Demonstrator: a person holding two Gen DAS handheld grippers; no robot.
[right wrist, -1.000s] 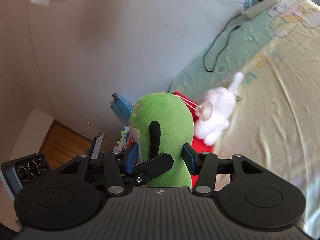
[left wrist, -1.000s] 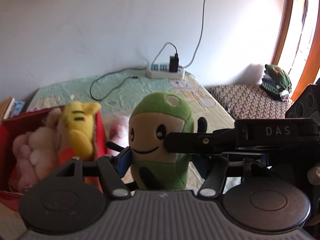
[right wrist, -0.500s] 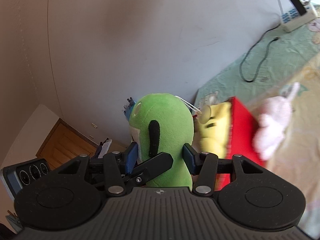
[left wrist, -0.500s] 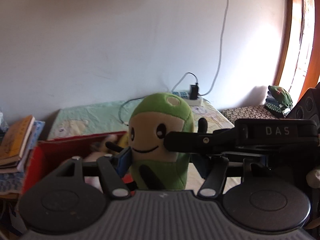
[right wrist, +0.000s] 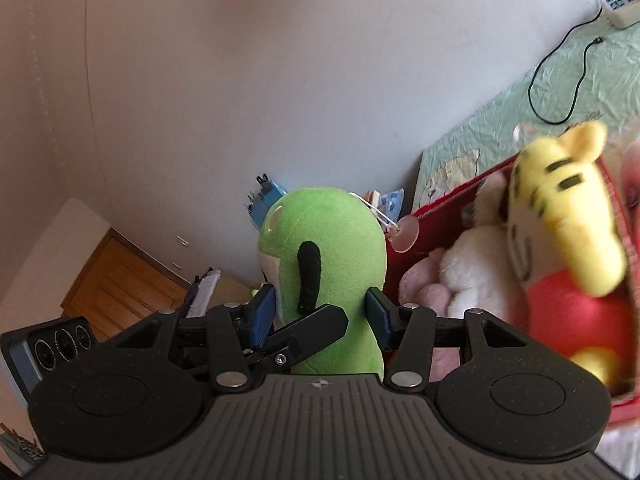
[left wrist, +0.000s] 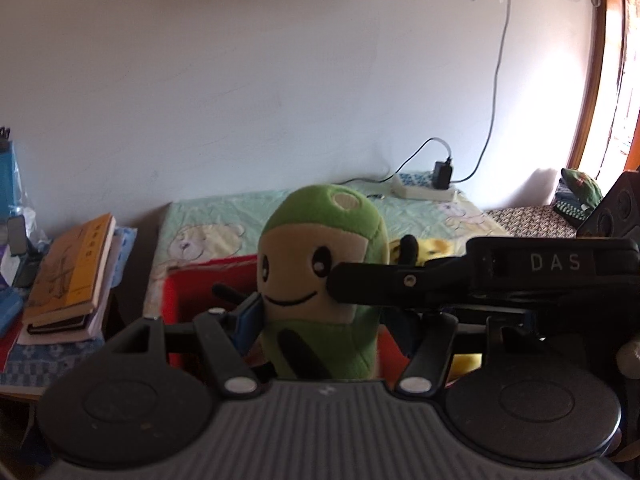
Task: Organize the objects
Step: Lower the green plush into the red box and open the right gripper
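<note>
A green plush toy (left wrist: 320,264) with a beige smiling face hangs upright in the air, held from two sides. My left gripper (left wrist: 324,328) is shut on its lower body with the blue pads (left wrist: 248,320) pressing in. From the side, my right gripper (right wrist: 322,318) is also shut on the green plush toy (right wrist: 332,248); one of its fingers (left wrist: 400,282) crosses in front of the face. Just behind the toy stands a red box (left wrist: 208,284). The red box (right wrist: 448,204) holds a yellow tiger plush (right wrist: 568,208) and a white and pink plush (right wrist: 472,276).
A stack of books (left wrist: 72,276) lies on a low stand left of the bed. A power strip (left wrist: 424,190) with a charger and cables sits at the bed's far edge by the wall. Folded clothes (left wrist: 576,192) lie at the right. A wooden door (right wrist: 120,276) is far off.
Both grippers have carried the green plush toy sideways across the bed toward the red box. The box and its toys now sit close behind the plush, and the books have come into view.
</note>
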